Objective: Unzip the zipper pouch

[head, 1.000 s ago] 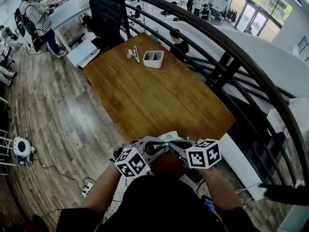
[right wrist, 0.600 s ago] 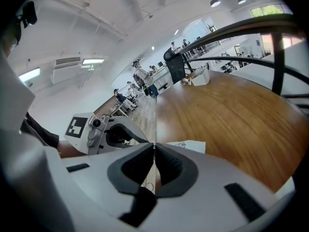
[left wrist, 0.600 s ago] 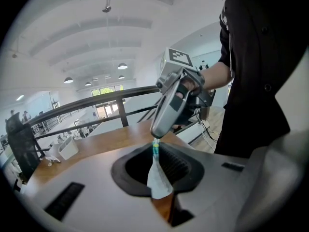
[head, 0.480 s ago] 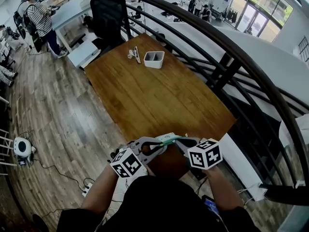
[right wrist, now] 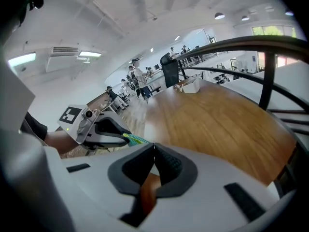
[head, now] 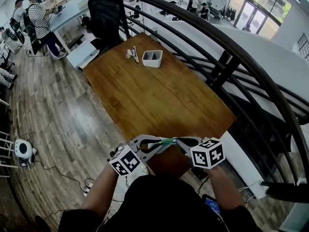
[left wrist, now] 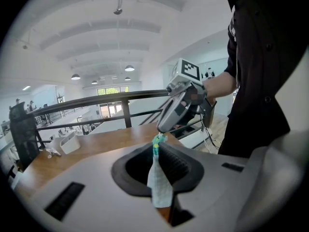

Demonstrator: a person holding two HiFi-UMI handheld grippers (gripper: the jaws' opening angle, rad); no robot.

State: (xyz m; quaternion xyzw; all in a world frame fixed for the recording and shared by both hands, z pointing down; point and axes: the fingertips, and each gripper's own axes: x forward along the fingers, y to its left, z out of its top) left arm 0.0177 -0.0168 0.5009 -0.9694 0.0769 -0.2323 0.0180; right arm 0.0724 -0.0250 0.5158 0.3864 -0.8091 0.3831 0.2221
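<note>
I hold the zipper pouch point(left wrist: 158, 187) at six o'clock over the counter's point(head: 159, 91) near edge, left claw point(left wrist: 157, 154) just tightened onto its fabric, right claw point(right wrist: 153, 147) pinched shut, seemingly on the zipper pull point(left wrist: 158, 140), so unzipping means drawing that toward three o'clock.

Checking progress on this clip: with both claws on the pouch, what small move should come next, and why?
Probably draw the right claw away from the left claw. The left jaws have just been closing on the pouch fabric; the right jaws look shut on the green zipper end, so pulling apart should run the zipper.
</note>
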